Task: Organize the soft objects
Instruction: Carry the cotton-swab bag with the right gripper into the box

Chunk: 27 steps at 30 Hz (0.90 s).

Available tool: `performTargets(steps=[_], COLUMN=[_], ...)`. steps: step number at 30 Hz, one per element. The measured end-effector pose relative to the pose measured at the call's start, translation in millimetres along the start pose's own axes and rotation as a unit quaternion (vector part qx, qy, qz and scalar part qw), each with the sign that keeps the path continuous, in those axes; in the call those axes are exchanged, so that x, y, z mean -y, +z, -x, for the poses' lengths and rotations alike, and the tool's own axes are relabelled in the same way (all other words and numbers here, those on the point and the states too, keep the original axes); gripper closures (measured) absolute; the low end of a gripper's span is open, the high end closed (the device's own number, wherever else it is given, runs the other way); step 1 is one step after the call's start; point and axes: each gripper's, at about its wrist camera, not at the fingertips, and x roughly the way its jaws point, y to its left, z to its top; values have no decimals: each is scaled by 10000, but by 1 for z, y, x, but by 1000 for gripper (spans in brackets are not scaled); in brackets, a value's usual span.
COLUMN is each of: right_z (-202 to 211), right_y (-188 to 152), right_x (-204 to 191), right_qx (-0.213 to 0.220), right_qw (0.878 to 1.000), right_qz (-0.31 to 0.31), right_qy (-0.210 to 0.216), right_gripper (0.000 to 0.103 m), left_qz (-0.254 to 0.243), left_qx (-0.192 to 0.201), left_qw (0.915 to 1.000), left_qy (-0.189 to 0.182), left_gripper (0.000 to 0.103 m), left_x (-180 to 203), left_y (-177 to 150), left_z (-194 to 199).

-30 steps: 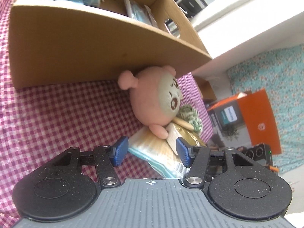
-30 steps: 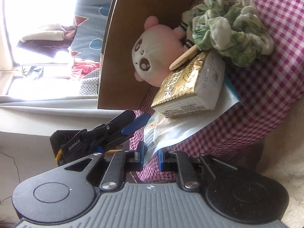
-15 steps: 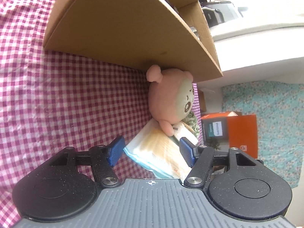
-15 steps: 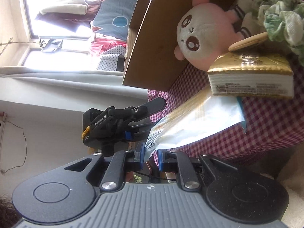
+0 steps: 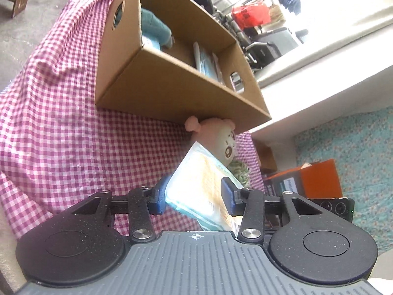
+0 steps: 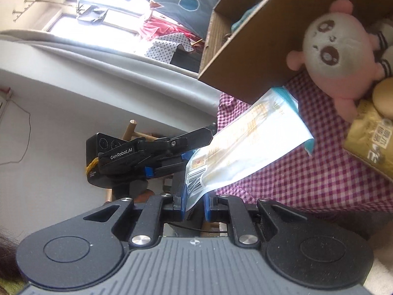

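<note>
**Packet held between both grippers, box ahead**

Left wrist: our left gripper (image 5: 194, 198) fingers straddle the packet (image 5: 201, 184) sides (contact unclear); cardboard box (image 5: 172, 91) lies ahead.

Right wrist: our right gripper (image 6: 194, 202) pinches the packet's barcode end (image 6: 196, 184); long axis points boxward.

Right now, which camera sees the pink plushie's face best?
The right wrist view: the pink plushie shows its whole face and both eyes. In the left wrist view the flat packet hides part of it, under the cardboard box.
</note>
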Motion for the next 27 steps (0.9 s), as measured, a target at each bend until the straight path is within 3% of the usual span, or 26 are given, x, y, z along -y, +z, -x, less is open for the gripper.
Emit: performTargets(steps=[6,13,18,27], right_z=[8,20,21,-7], right_y=[25,94,161,284], right_x=[-54,-93,-84,-12], right_qx=[152,404,309,-258], right_qw=[9924,9748,9730,9775], right_qz=[1221,2169,2201,1670], right_qy=[-93,-327,-629,-1261], right_gripper=[87,87,87,87], left_qz=[-520,-959,-1042,-746], left_qx=[718,1162,1070,518], left_qw=[9961,9886,9887,9924], left_qy=[25,-49,109,825], left_gripper=[60,60,60,60], left_x=[35,79,91,78], left_y=[20,80,136,213], left_z=[33,12,-35,-141])
